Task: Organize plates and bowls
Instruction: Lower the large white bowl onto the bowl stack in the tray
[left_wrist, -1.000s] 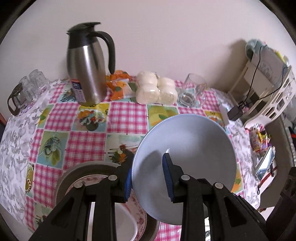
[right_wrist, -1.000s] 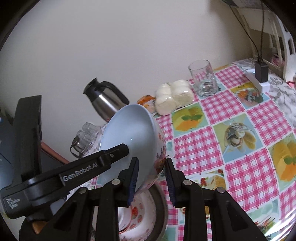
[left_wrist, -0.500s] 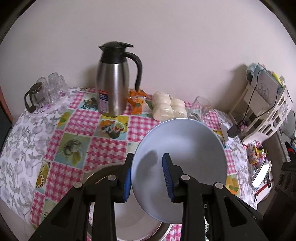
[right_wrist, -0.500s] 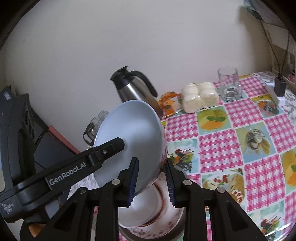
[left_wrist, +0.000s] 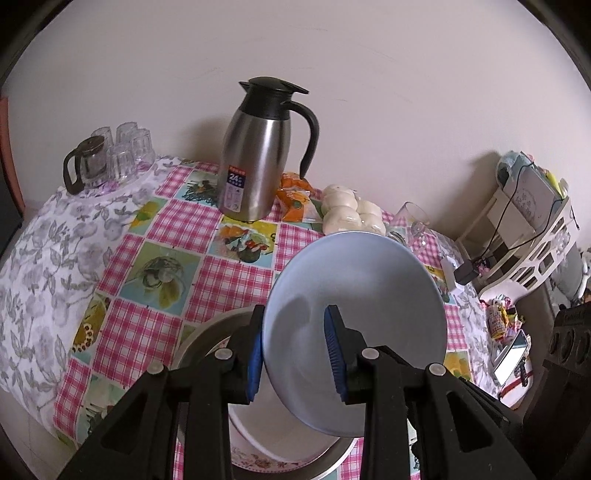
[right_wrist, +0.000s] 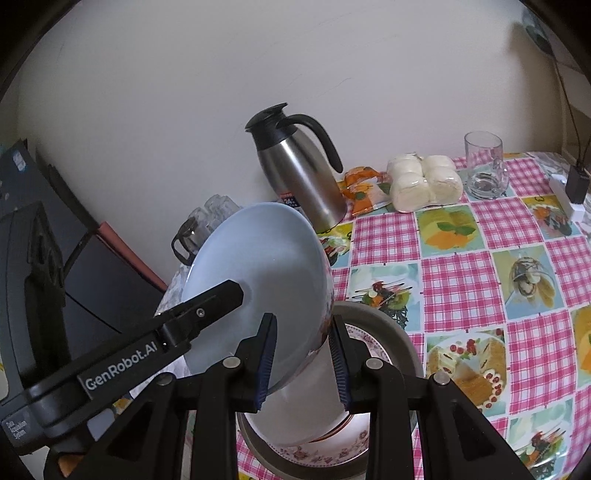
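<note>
Both tongs pinch rim of pale blue bowl (left_wrist: 354, 314): left tongs (left_wrist: 295, 350) near edge, right tongs (right_wrist: 303, 360) opposite edge. Bowl tilted in air above plate stack (right_wrist: 321, 448) in metal basin (right_wrist: 391, 325), near bench (right_wrist: 461, 291) edge. Advice: level bowl, keep both grips even, carry clear of flask (left_wrist: 255, 162).

left gripper (left_wrist: 295, 349): black angular arms, blue ribbed pads, silver round screws
right gripper (right_wrist: 303, 360): same black build, blue ribbed pads, silver screws
markings: white "GenRobot.AI" on left gripper's finger, seen from right wrist; small white lettering on its body
</note>
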